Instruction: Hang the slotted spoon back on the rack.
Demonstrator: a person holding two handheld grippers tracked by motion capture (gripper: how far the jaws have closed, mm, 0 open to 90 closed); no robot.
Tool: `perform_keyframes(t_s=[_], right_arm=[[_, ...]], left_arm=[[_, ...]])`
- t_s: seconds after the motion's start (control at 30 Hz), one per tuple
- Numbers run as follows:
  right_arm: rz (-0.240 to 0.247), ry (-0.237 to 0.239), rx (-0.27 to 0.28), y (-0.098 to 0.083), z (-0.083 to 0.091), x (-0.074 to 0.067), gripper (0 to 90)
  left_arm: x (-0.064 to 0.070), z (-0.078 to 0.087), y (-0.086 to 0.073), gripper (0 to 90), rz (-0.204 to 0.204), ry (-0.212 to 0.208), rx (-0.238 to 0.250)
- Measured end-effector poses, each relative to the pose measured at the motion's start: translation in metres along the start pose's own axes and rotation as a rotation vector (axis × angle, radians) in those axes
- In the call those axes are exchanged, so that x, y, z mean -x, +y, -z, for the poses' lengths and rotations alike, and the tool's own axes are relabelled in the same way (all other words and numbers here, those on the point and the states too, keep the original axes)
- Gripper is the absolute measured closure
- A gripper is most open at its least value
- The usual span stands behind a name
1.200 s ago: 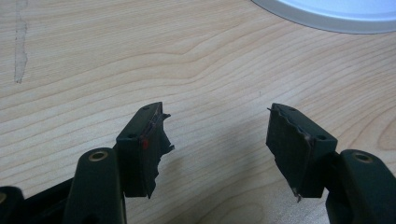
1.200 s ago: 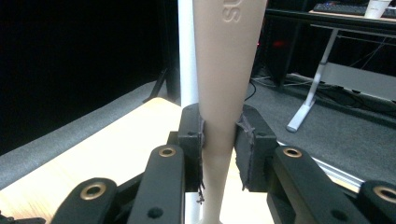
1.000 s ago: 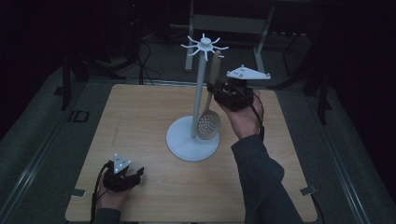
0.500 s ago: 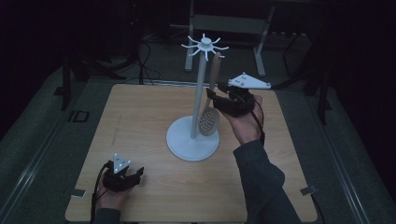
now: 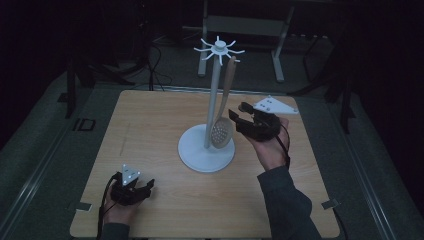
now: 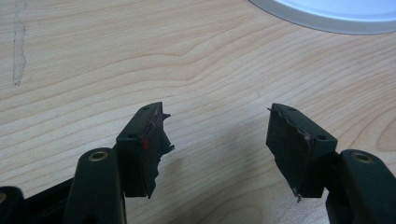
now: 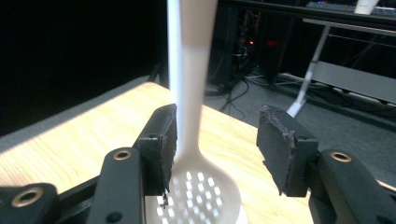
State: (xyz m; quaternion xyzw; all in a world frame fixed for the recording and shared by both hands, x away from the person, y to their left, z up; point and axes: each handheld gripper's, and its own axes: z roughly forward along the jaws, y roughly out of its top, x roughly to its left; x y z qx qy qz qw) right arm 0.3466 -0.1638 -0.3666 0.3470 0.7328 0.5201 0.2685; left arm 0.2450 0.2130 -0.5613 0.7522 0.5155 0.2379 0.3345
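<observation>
A white stand (image 5: 214,95) with a ring of hooks at its top rises from a round base (image 5: 197,152) in the middle of the table. A pale slotted spoon (image 5: 222,132) hangs from one hook, bowl down beside the pole. My right gripper (image 5: 237,112) is just right of the bowl. Its jaws have just been opening and stand wide apart. In the right gripper view the spoon (image 7: 201,186) hangs free just beyond the right gripper (image 7: 217,144), close to one pad. My left gripper (image 5: 148,186) rests open on the table near the front left, nothing between its jaws (image 6: 215,135).
The wooden table (image 5: 150,125) has bare room left and right of the stand. The stand's base edge (image 6: 327,14) lies a little ahead of the left gripper. Beyond the table's far edge are dark floor, cables and a grey frame (image 5: 245,25).
The right gripper has opened off the spoon's handle and sunk to the level of the bowl. The spoon now hangs by itself from the hook. The left gripper has kept still.
</observation>
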Motion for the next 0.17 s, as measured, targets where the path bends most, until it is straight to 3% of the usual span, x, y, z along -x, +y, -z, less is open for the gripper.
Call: perform_keyframes(t_s=[0.17], right_arm=[[-0.008,-0.017,-0.026,-0.027,0.009,0.008,46.3]], left_arm=[[0.0,0.0,0.0,37.5,0.001,0.001,0.0]])
